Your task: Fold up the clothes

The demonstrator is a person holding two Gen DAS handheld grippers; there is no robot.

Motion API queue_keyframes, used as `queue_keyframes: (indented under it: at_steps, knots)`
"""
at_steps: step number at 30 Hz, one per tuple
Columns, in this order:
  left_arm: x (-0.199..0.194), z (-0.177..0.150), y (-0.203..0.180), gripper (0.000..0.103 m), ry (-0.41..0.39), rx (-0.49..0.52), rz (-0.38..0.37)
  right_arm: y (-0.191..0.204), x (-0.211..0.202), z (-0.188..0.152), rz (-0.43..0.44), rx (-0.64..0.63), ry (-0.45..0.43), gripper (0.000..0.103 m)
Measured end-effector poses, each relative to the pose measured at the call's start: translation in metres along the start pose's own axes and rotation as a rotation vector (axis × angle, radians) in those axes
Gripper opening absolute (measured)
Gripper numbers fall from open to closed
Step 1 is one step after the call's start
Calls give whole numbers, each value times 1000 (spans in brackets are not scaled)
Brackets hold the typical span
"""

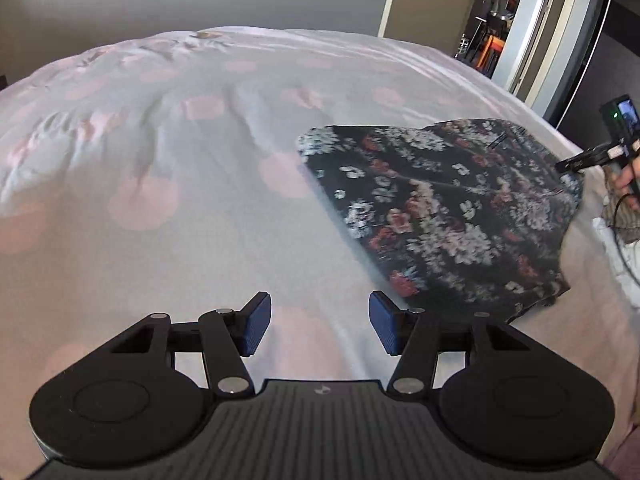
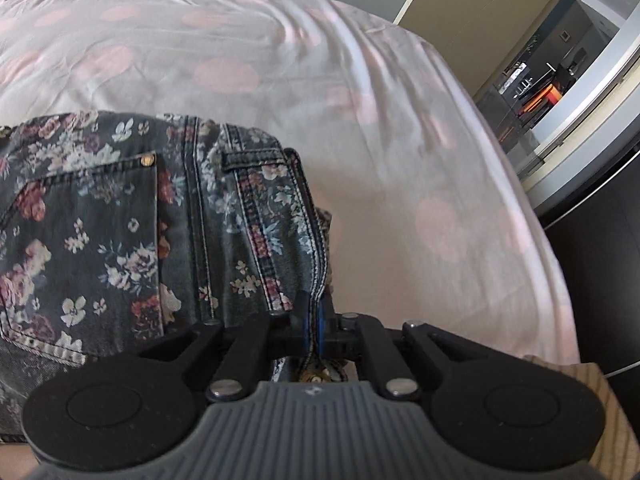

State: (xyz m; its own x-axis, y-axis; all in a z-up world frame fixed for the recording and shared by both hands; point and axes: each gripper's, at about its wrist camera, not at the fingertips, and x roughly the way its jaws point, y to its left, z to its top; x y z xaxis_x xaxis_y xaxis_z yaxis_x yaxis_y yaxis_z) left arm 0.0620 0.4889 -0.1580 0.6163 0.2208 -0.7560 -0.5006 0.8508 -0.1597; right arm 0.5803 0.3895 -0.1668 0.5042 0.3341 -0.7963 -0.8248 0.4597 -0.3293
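Dark floral denim jeans [image 1: 440,204] lie folded on the bed, right of centre in the left wrist view. My left gripper [image 1: 320,326] hovers over bare sheet just left of the jeans' near corner, open, with nothing between its blue pads [image 1: 256,330]. At the right edge of that view my right gripper [image 1: 568,166] meets the jeans' far side, a hand behind it. In the right wrist view the jeans [image 2: 120,220] fill the left half, back pocket and belt loop showing. There my right gripper [image 2: 316,328] is shut on the waistband edge.
The bed sheet [image 1: 160,184] is white with pale pink dots, rumpled at the far left. The bed's right edge [image 2: 552,280] drops to a dark floor. A doorway [image 2: 560,80] with a room beyond stands at the upper right. A wooden corner [image 2: 584,372] shows beside the right gripper.
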Motion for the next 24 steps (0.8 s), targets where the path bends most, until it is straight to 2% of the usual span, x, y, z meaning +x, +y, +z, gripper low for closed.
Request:
queue_keyframes:
  at_steps: [2, 4, 5, 6, 7, 10, 14, 18, 21, 22, 24]
  knots:
    - [7, 5, -2, 52, 0, -35, -21, -2, 4, -3, 20, 4, -2, 8]
    - [11, 9, -3, 53, -10, -82, -40, -8, 1, 0, 42, 26, 1, 15]
    - [12, 11, -3, 54, -16, -104, -51, -12, -2, 0, 49, 43, -1, 23]
    - [14, 12, -4, 56, -22, -126, -61, -18, -6, 1, 56, 68, -10, 45]
    - [16, 13, -6, 60, -25, -142, -69, -24, -8, 0, 72, 97, -23, 58]
    - [24, 14, -10, 60, -25, -195, -99, -42, -6, -3, 141, 200, -14, 59]
    - [41, 10, -12, 60, 19, -262, -129, -58, 14, -20, 211, 334, 25, 59]
    - [54, 1, -10, 60, 56, -319, -159, -68, 29, -36, 318, 484, 24, 59]
    - [59, 0, -13, 60, 50, -321, -199, -67, 34, -40, 362, 512, 22, 60]
    - [61, 0, -14, 59, 50, -319, -208, -64, 33, -40, 354, 503, 19, 59]
    - [65, -1, -18, 44, 44, -310, -211, -59, 32, -41, 345, 492, 14, 58]
